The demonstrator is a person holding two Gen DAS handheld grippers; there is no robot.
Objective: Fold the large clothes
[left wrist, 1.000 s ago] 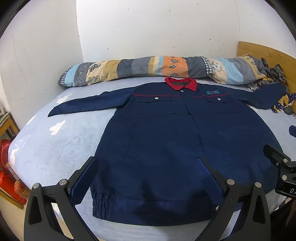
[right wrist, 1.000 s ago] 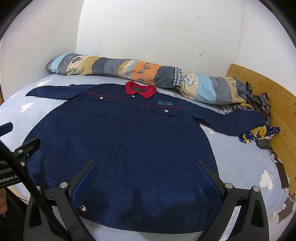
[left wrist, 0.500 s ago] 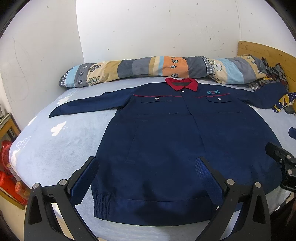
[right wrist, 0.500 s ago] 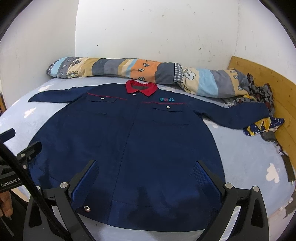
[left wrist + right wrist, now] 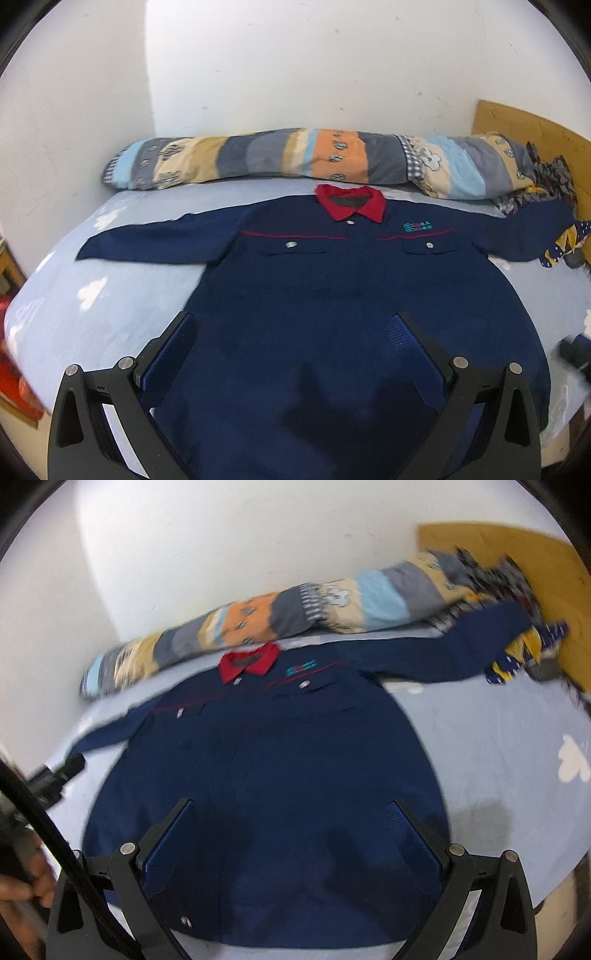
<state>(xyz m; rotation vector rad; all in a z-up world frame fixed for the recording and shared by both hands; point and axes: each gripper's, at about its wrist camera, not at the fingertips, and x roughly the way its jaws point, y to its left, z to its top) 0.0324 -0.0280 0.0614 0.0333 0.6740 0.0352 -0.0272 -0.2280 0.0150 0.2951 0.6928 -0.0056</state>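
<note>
A large navy work jacket (image 5: 332,302) with a red collar (image 5: 351,205) lies flat, front up, on the light blue bed (image 5: 110,295), both sleeves spread sideways. It also shows in the right wrist view (image 5: 280,760). My left gripper (image 5: 291,328) is open and empty, hovering above the jacket's lower body. My right gripper (image 5: 288,812) is open and empty over the lower body near the hem. The left gripper's tip (image 5: 55,775) shows at the left edge of the right wrist view.
A long striped bolster (image 5: 314,158) lies along the wall behind the collar. A pile of patterned clothes (image 5: 554,192) sits by the wooden headboard (image 5: 535,125) at the right sleeve's end. A red object (image 5: 14,384) stands beside the bed at left.
Both grippers have moved forward and lower over the jacket, which now fills more of each view. The right wrist view has tilted and swung. The jacket has not moved.
</note>
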